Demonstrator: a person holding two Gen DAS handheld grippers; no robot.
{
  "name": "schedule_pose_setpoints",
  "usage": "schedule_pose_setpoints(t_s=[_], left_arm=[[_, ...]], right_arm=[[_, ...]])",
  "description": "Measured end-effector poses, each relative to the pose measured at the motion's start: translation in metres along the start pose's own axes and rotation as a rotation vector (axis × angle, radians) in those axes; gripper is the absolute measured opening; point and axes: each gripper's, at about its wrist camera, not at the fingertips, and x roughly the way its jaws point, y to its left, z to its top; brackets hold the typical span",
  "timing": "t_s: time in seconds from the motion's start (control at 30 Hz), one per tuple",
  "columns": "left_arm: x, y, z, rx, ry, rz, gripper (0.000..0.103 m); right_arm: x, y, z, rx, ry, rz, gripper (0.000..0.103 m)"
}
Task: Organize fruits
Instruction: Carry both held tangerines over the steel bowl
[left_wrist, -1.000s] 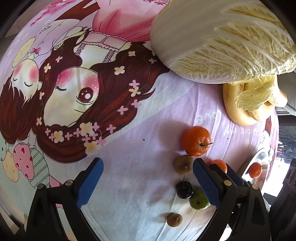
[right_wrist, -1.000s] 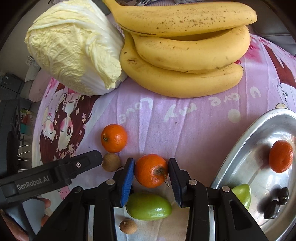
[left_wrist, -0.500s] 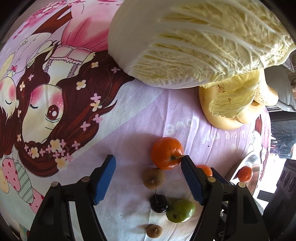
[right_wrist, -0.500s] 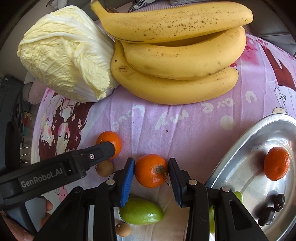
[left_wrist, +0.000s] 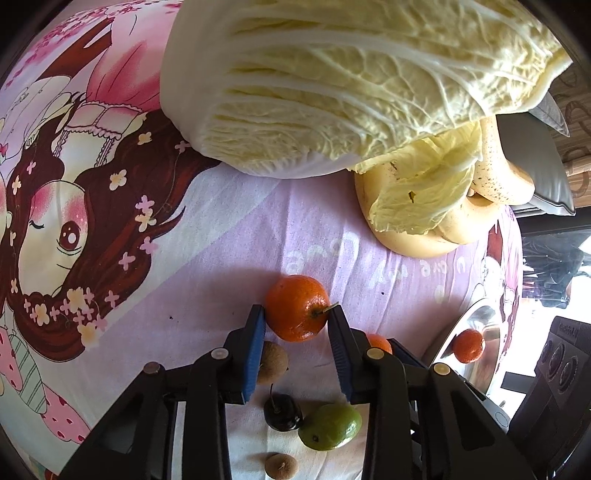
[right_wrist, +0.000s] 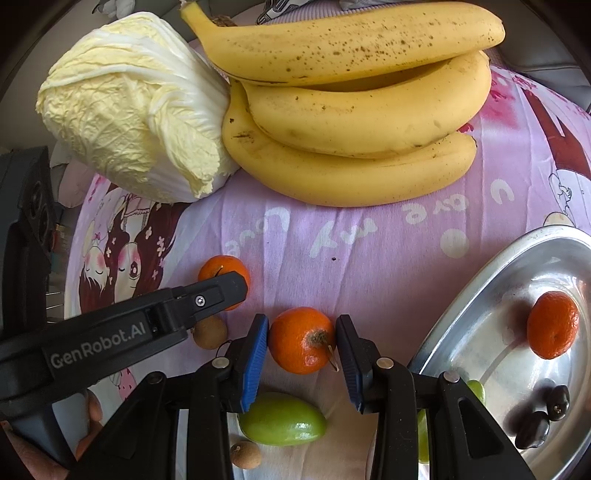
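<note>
In the left wrist view my left gripper (left_wrist: 295, 325) is shut on a tangerine with a stem (left_wrist: 297, 307) resting on the pink cartoon cloth. Below it lie a brown longan (left_wrist: 272, 357), a dark cherry (left_wrist: 282, 411) and a green fruit (left_wrist: 330, 425). In the right wrist view my right gripper (right_wrist: 301, 341) is shut on a second tangerine (right_wrist: 301, 339). The left gripper (right_wrist: 207, 291) shows there over its tangerine (right_wrist: 221, 267). A steel tray (right_wrist: 480, 332) at right holds a tangerine (right_wrist: 552, 325) and dark fruits (right_wrist: 541, 417).
A large napa cabbage (left_wrist: 351, 81) and a bunch of bananas (right_wrist: 354, 110) lie at the far side of the cloth. A green fruit (right_wrist: 282, 424) and a small longan (right_wrist: 245, 455) lie under the right gripper. Another longan (right_wrist: 210, 332) lies beside it.
My left gripper moved forward and right and closed on the stemmed tangerine. My right gripper stays shut on its tangerine and has hardly moved.
</note>
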Motion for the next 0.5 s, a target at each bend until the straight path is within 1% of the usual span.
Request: schedule_pose_setpoints(t_s=[0.3, 0.5], left_arm=[[-0.005, 0.007, 0.002, -0.036, -0.009, 0.010, 0.035], [-0.017, 0.015, -0.008, -0.069, -0.020, 0.004, 0.035]], right_arm=[[-0.009, 0.005, -0.004, -0.006, -0.002, 0.003, 0.040], [-0.021, 0.015, -0.011, -0.016, -0.007, 0.002, 0.040]])
